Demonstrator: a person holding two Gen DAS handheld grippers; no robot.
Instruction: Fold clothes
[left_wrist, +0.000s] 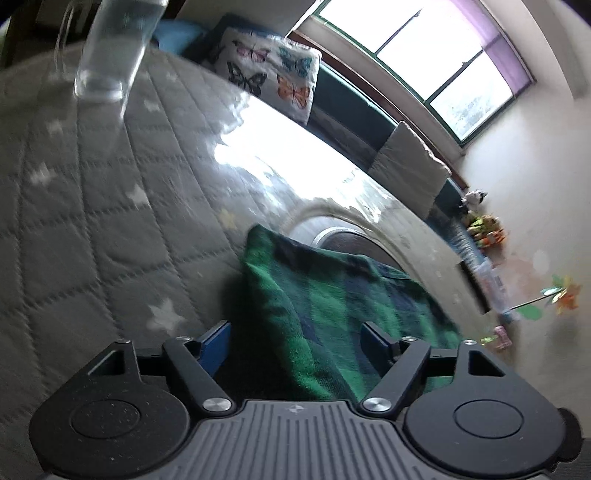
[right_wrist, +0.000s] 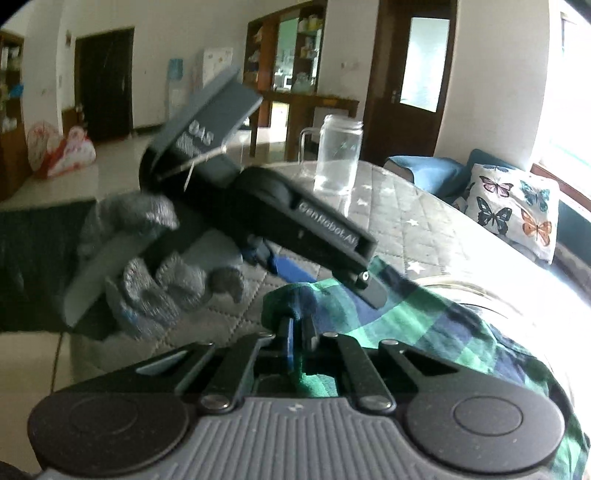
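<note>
A green and blue plaid garment (left_wrist: 332, 295) lies on the grey quilted star-patterned cover (left_wrist: 92, 203). My left gripper (left_wrist: 293, 343) stands open over the garment's near edge. The cloth lies between its blue pads; the left pad (left_wrist: 216, 345) is clear of the cloth. In the right wrist view the garment (right_wrist: 424, 317) spreads to the right, and my right gripper (right_wrist: 295, 332) is shut on a bunched corner of it. A grey gloved hand (right_wrist: 159, 273) holds the left gripper (right_wrist: 328, 277) just above that corner, pointing down to the right.
A clear glass jar with a handle (right_wrist: 338, 158) stands on the far part of the cover. A butterfly-print pillow (right_wrist: 513, 206) leans on a blue bench by the window. Strong window glare falls on the cover's right side. Floor, shelves and doors lie beyond.
</note>
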